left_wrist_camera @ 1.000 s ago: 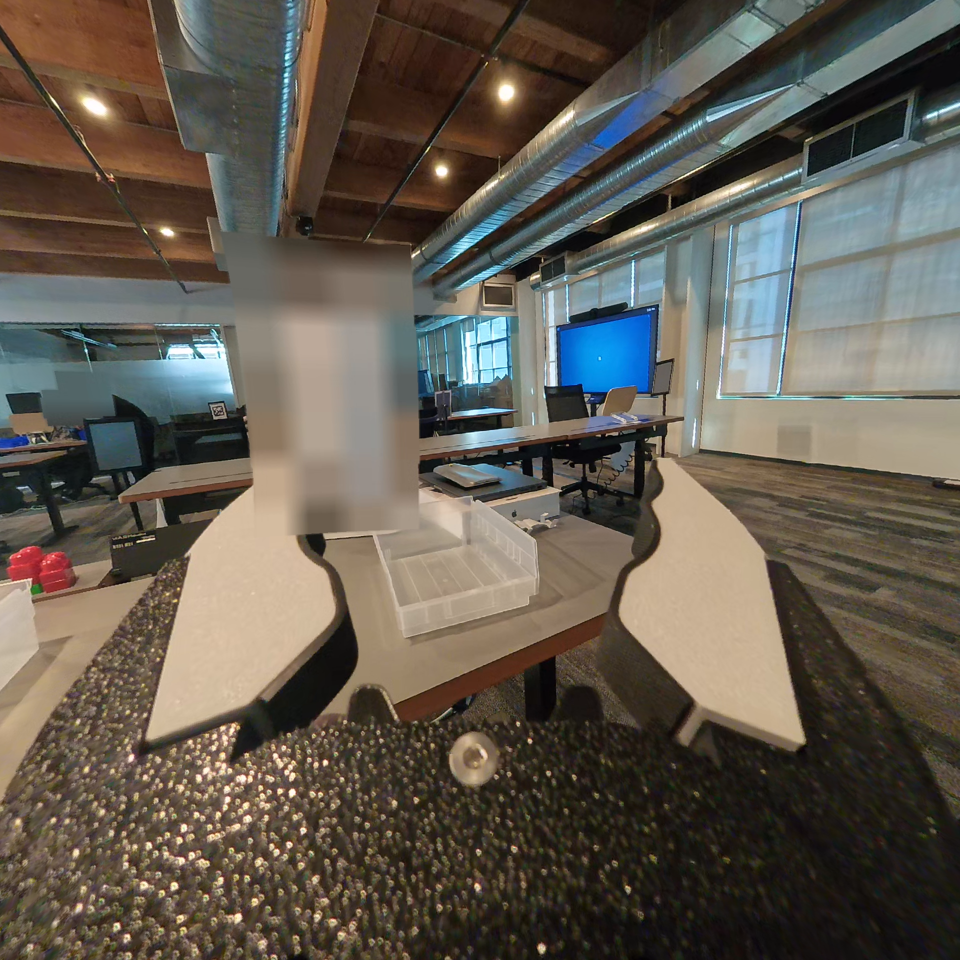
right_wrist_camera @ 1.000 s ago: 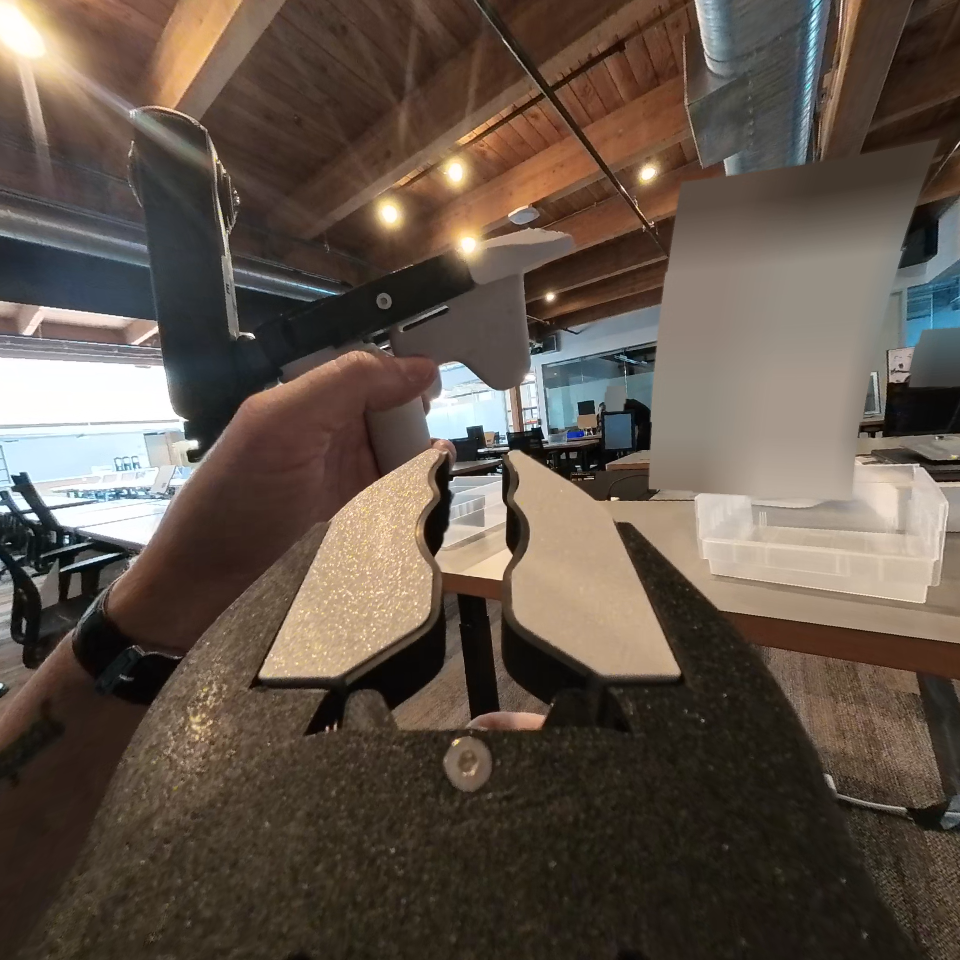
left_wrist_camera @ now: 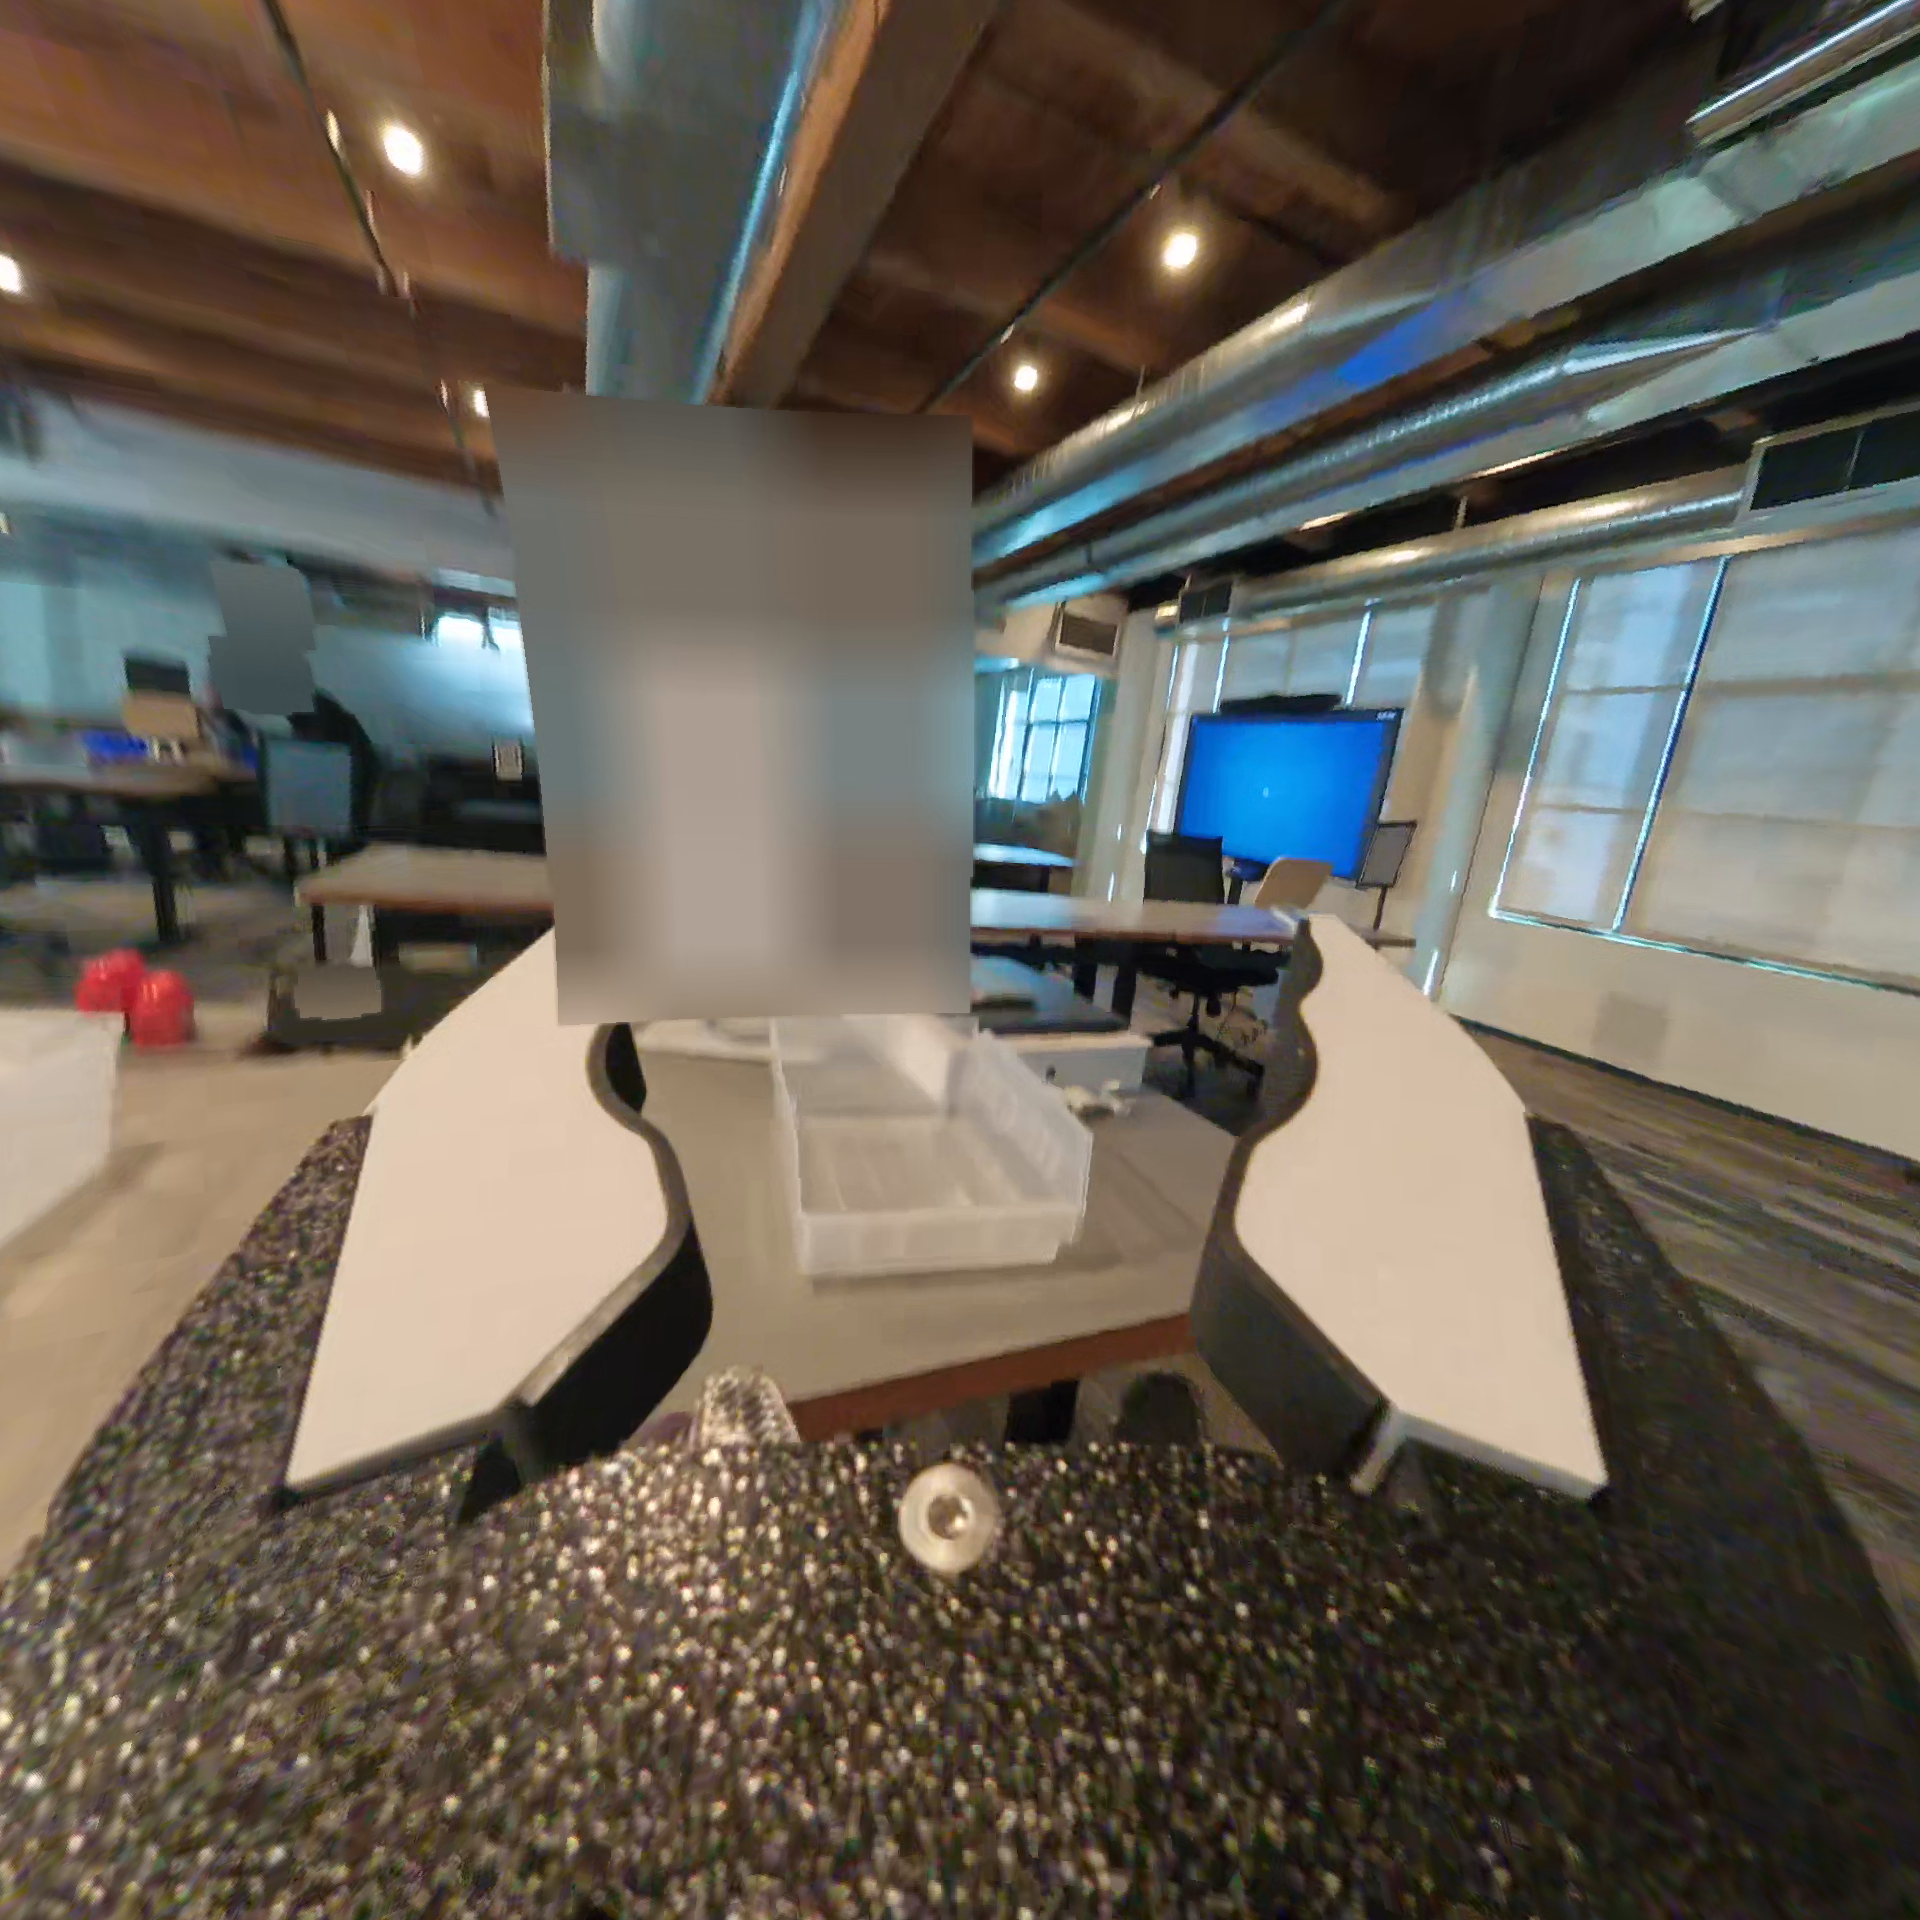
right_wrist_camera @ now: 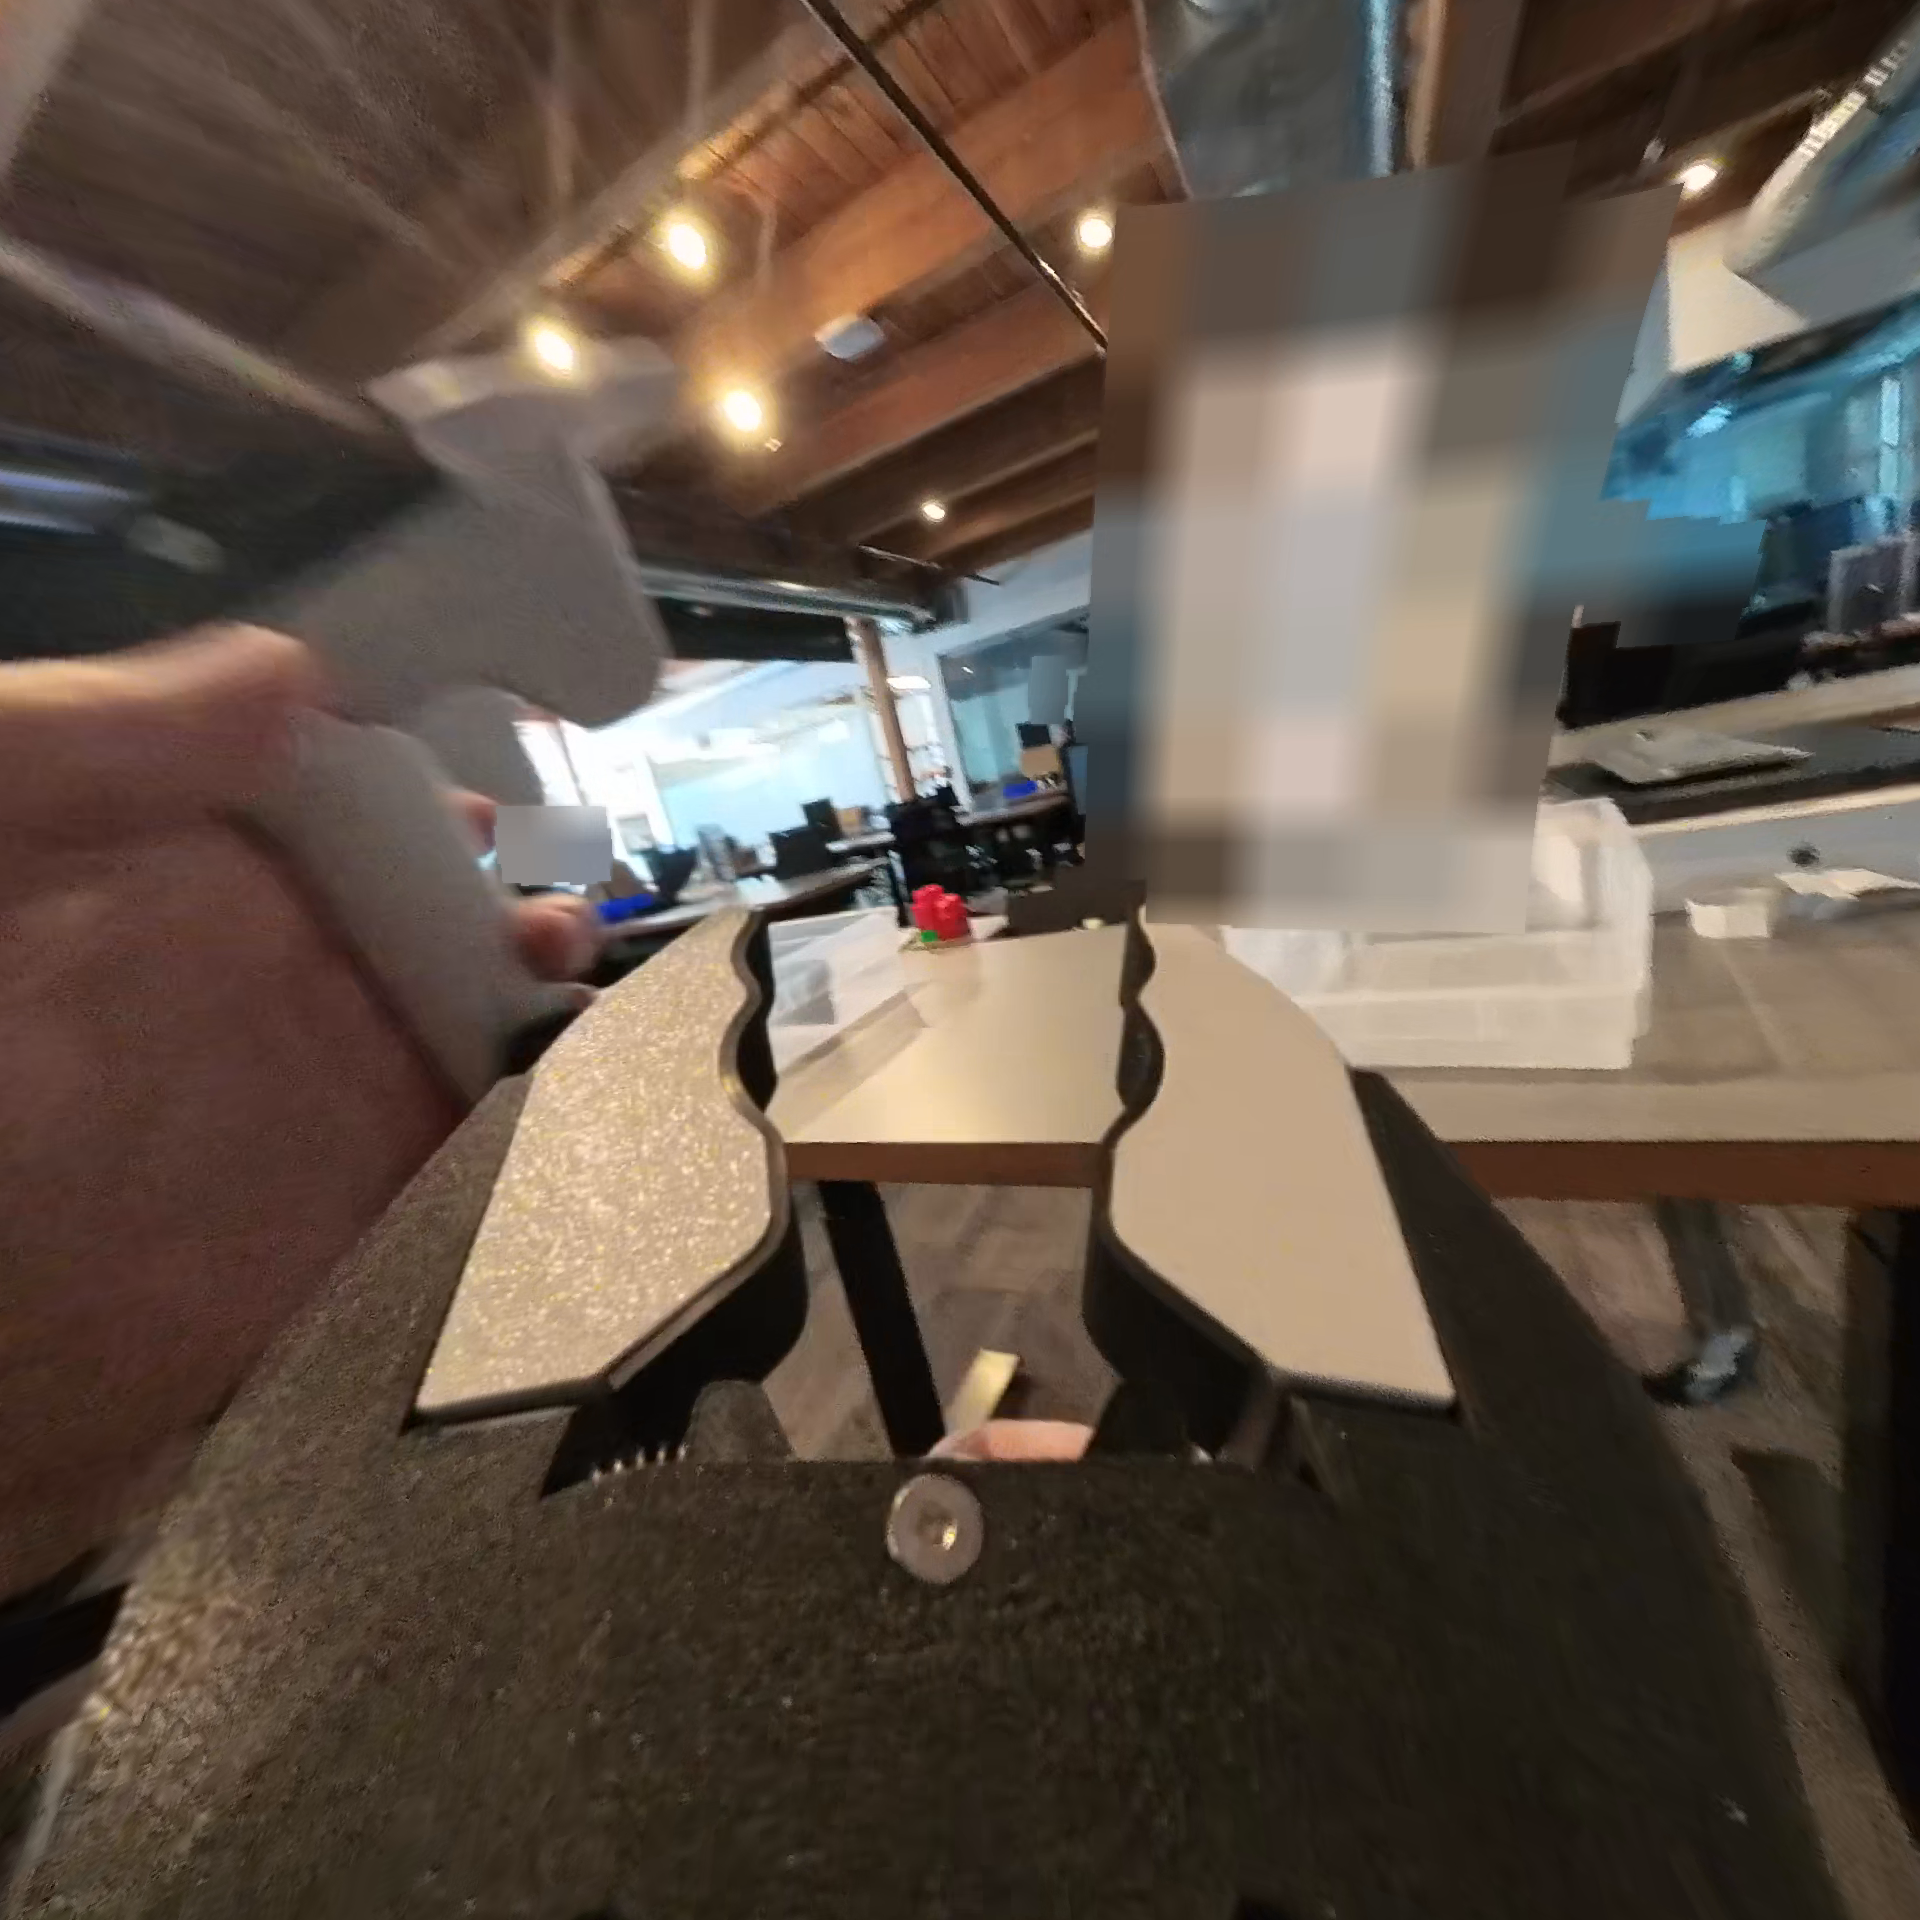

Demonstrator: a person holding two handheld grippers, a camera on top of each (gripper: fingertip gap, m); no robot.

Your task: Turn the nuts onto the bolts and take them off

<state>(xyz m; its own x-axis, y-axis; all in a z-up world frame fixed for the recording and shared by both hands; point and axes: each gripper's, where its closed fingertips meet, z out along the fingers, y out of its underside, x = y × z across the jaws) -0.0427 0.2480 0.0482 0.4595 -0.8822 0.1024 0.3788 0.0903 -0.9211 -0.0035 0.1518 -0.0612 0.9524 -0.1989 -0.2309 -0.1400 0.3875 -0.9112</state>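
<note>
red nuts (left_wrist_camera: 137, 994) far left on the desk (left_wrist_camera: 966, 1320), blurred lumps, threads and bolts impossible to make out; in the right view the same red cluster (right_wrist_camera: 938, 910) with a green bit at its base, small, well beyond the fingertips. left gripper (left_wrist_camera: 961, 1023) wide open, holding nothing, raised over the desk edge. clear tray (left_wrist_camera: 935, 1164) between its fingers, farther off, looks empty, far end hidden by a mosaic patch. right gripper (right_wrist_camera: 945, 940) partly open, nothing gripped, aimed at the desk corner. hand (right_wrist_camera: 156, 987) on the left gripper's grip fills the left of the right view, smeared by motion, cut off by the frame. second clear tray (right_wrist_camera: 1475, 997) to the right, top hidden by a mosaic patch. white bin (left_wrist_camera: 47, 1101) at the left edge, cut off.
</note>
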